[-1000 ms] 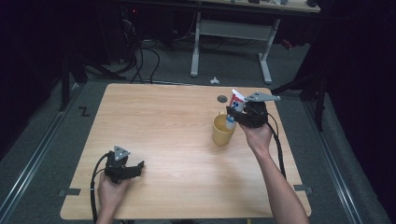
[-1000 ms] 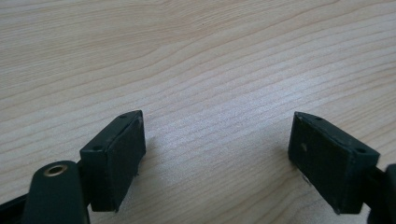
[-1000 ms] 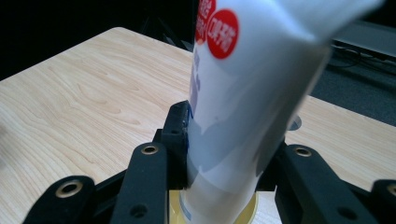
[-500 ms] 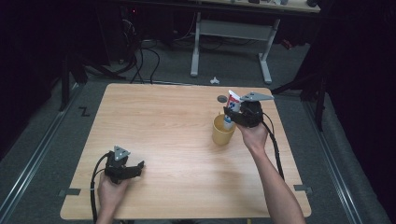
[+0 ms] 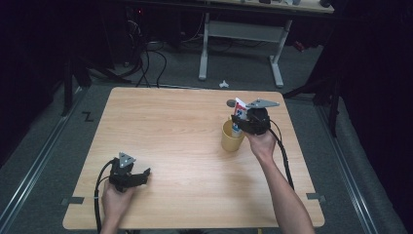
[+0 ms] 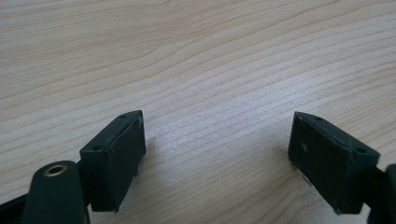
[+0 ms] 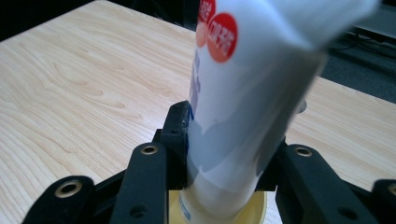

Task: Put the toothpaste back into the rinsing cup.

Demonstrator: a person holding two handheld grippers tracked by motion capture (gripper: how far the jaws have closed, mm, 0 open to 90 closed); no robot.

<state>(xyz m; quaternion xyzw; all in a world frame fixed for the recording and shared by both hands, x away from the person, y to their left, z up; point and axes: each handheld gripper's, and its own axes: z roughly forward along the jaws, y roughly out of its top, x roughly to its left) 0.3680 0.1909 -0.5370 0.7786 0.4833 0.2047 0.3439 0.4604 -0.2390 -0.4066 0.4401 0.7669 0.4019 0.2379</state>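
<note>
A white tube (image 7: 243, 98) with red and blue print stands nearly upright between the jaws of my right gripper (image 5: 246, 123), which is shut on it. The tube (image 5: 238, 117) has its lower end inside a yellow cup (image 5: 232, 139) on the right half of the wooden table (image 5: 175, 131). In the right gripper view the cup's rim (image 7: 254, 215) shows just below the tube. My left gripper (image 5: 139, 178) rests near the table's front left, open, with bare wood between its pads (image 6: 119, 154).
A small dark round object (image 5: 230, 103) lies on the table just behind the cup. Beyond the far edge stand a white desk frame (image 5: 241, 36) and loose cables (image 5: 146, 53) on the floor. A small white item (image 5: 223, 84) lies on the floor there.
My right gripper has sunk and shifted left with the tube, bringing its lower end down into the yellow cup. The left gripper has stayed where it was.
</note>
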